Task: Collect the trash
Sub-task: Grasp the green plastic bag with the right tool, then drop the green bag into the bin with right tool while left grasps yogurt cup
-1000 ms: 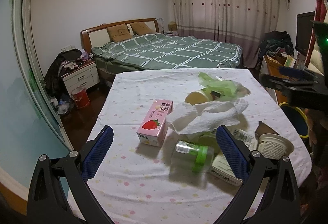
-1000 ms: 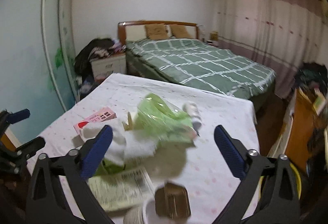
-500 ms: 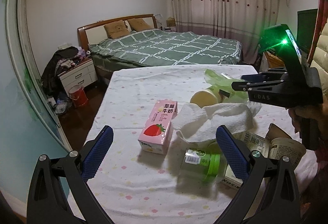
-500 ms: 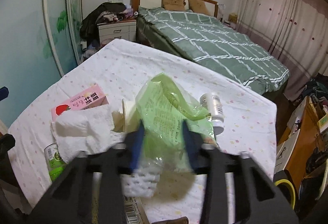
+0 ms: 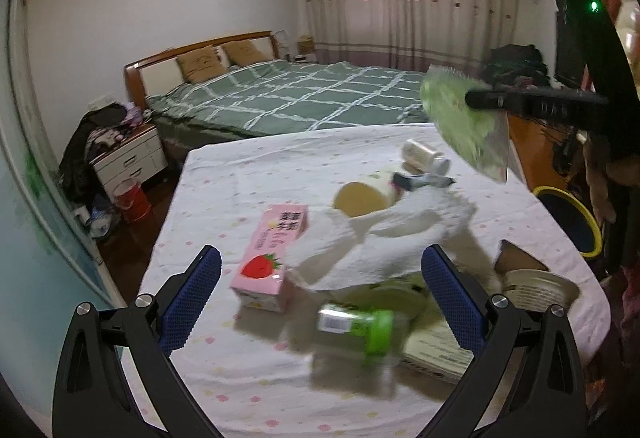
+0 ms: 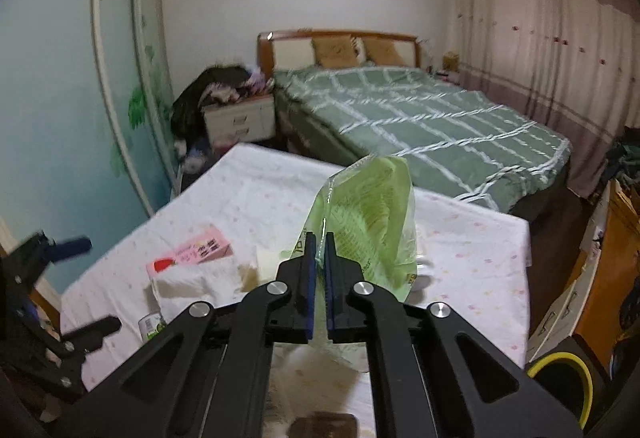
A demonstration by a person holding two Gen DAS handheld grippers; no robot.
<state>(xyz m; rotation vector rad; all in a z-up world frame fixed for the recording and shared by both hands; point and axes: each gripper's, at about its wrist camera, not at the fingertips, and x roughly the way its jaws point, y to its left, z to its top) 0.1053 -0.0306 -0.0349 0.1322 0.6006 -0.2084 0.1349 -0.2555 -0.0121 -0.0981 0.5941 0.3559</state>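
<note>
Green wrapper lifted off the counter (image 5: 256, 173)

Only the left view shows it airborne; right tongs (image 6: 319, 238) clench the green wrapper (image 6: 368, 222), left tongs (image 5: 320, 274) gape empty.

The right gripper (image 6: 319, 238) closed from wide open onto the green plastic bag (image 6: 368, 213). It lifted the bag off the table (image 5: 224, 205), uncovering a small white bottle (image 5: 424, 157).

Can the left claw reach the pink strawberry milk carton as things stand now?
Probably yes. The left claw is open and empty, the pink milk carton lies just ahead between its fingers, and only the white paper towel touches its right side.
</note>
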